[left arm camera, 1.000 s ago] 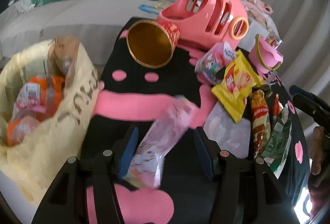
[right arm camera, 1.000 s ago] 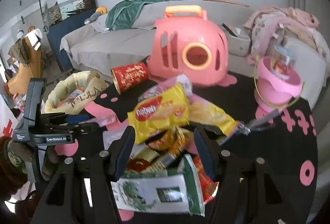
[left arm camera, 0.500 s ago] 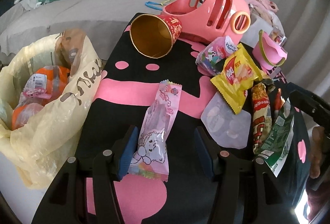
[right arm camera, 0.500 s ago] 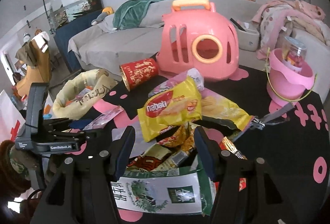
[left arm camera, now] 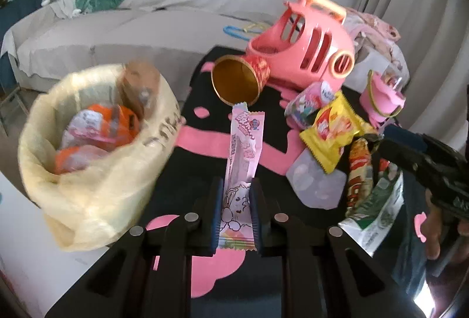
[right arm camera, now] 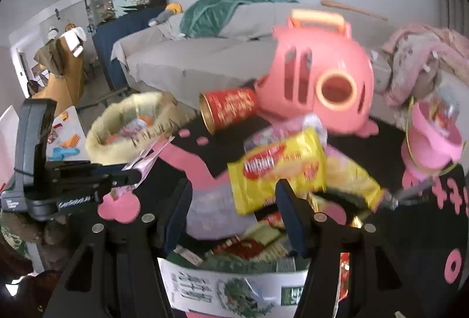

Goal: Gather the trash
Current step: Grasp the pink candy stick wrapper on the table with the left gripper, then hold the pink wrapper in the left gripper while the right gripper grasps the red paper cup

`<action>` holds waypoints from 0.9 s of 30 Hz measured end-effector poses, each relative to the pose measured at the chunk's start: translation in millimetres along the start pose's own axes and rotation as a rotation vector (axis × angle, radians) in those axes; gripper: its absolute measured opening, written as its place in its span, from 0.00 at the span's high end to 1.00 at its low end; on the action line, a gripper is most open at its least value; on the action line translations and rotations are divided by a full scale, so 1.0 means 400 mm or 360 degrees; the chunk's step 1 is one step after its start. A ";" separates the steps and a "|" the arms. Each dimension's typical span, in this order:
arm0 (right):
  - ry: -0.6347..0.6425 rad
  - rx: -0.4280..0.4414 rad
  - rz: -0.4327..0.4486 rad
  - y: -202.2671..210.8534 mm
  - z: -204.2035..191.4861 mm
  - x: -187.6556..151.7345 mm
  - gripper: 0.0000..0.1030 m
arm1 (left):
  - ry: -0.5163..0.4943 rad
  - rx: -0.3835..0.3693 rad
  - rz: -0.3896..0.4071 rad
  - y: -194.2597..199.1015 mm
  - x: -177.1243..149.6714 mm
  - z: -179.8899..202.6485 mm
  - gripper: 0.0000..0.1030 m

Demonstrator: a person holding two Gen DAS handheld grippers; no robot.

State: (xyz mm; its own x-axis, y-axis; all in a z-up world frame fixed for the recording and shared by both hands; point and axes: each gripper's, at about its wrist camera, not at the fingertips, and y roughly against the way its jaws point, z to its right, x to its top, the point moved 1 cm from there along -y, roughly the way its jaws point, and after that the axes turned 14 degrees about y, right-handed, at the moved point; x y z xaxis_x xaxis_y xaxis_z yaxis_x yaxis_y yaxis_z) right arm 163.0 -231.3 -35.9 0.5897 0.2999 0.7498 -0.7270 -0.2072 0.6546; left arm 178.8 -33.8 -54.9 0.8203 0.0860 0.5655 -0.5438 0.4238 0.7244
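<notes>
A long pink candy wrapper (left arm camera: 243,148) stands tilted up off the black-and-pink table (left arm camera: 202,101). My left gripper (left arm camera: 236,184) is closing on its lower end, and both pads press on it. From the right wrist view, that wrapper (right arm camera: 149,157) sticks out of the left gripper (right arm camera: 129,176) near the yellow trash bag (right arm camera: 117,148). The bag (left arm camera: 96,195) sits at the table's left and holds orange and pink wrappers. My right gripper (right arm camera: 233,186) is open above a heap of snack packs, with a yellow pack (right arm camera: 278,168) just beyond its fingers.
A red cup with a gold inside (left arm camera: 237,80) lies on its side before a pink carrier (left arm camera: 310,45). A pink bucket (left arm camera: 381,101) stands at the right. A green-and-white packet (right arm camera: 234,291) lies nearest my right gripper. A grey sofa (left arm camera: 117,25) runs behind.
The left jaws went from wide apart to closed on the pink wrapper, which has risen off the table. The right gripper shifted a little across the snack heap.
</notes>
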 end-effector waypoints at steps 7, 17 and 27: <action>0.0025 0.0119 0.0090 0.054 -0.003 0.059 0.48 | 0.0073 -0.0027 0.0112 0.117 -0.005 -0.033 0.83; 0.0080 0.0091 0.0001 -0.043 -0.026 0.107 0.48 | 0.0199 -0.0023 0.0151 0.091 0.019 -0.077 0.83; 0.0202 -0.0070 -0.0169 -0.271 -0.050 0.262 0.57 | 0.0289 0.0061 0.0271 0.085 0.112 -0.161 0.83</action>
State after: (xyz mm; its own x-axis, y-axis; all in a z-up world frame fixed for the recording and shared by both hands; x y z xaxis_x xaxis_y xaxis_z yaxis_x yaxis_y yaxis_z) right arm 296.6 -158.8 -30.0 0.6167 0.4339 0.6568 -0.6795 -0.1278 0.7225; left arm 208.3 42.4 -30.4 0.7327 0.3155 0.6030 -0.6805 0.3552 0.6409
